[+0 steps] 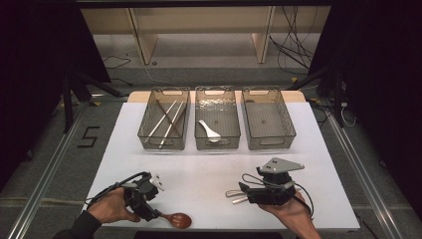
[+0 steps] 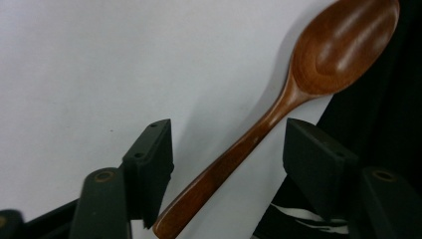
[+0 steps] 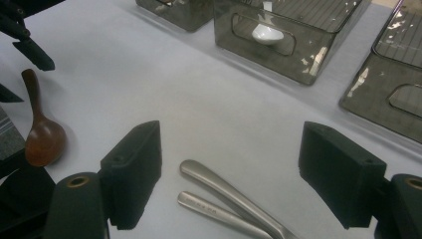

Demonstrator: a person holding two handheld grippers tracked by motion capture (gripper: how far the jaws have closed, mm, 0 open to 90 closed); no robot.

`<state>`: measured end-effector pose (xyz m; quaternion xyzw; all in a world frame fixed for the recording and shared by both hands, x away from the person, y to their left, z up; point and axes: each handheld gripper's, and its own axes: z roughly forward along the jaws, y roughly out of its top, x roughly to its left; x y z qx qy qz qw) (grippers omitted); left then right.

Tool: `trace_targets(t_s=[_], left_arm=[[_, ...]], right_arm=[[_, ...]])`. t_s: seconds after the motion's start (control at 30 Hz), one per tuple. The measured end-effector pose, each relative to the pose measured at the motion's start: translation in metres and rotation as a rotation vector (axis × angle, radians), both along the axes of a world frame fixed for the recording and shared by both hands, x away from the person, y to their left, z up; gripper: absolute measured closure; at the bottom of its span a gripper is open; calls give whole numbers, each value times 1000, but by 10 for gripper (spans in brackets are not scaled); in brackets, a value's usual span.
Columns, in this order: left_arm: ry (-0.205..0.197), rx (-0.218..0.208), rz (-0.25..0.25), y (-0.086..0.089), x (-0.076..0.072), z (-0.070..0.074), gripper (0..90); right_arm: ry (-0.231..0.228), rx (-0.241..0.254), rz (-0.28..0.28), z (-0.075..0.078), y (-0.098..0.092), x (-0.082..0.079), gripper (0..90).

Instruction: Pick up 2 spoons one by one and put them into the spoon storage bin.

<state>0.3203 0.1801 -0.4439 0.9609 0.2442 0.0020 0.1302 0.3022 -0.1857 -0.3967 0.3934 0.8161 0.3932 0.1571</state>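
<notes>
While the person's two hands rest at the near edge of the table, the views read as follows.

High view, table: the white table (image 1: 209,169) carries three smoky plastic bins in a row at its far side.
High view, bins: the left bin (image 1: 164,118) holds chopsticks (image 1: 168,122), the middle bin (image 1: 217,117) holds a white spoon (image 1: 209,130), and the right bin (image 1: 267,118) stands beside them.
High view, left gripper: the left gripper (image 1: 158,182) sits near the table's front-left corner, with the wooden spoon (image 1: 176,219) lying just beside it at the very front edge.
High view, right gripper: the right gripper (image 1: 245,189) is near the front right, pointing left at two metal handles (image 1: 235,196) on the table.

Left gripper view, jaws: they stand apart, one on each side of the wooden spoon's handle (image 2: 234,154), with bare table visible between each pad and the handle, so nothing is gripped.
Left gripper view, spoon: its bowl lies at the table's edge, hollow side up.

Right gripper view, jaws: spread wide, the two metal handles (image 3: 224,199) lying side by side between them on the table, not touched by either pad.
Right gripper view, beyond: the wooden spoon (image 3: 42,134) lies at the left and the white spoon (image 3: 267,31) shows through the middle bin's handle slot.
</notes>
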Motion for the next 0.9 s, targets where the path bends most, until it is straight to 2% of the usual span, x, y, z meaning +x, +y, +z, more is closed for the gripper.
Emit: trace_targets(t_s=[0.17,0.37,0.47,0.7,0.77,0.9], left_arm=[[-2,16,-45,-2,-2,-6,318],[-12,48,-115,-6,-5,-10,360],[-6,45,-118,-7,-5,-13,413],[-2,50,-165,-11,-7,-17,540],[-13,64,-177,-11,-6,-17,581],[-19,60,-181,-10,-4,-17,645]], right_arm=[[-1,1,0,0,0,0,260],[-1,1,0,0,0,0,259],[-1,1,-1,0,0,0,260],[1,0,2,0,1,0,260],[2,0,1,0,1,0,260],[2,0,2,0,1,0,260]])
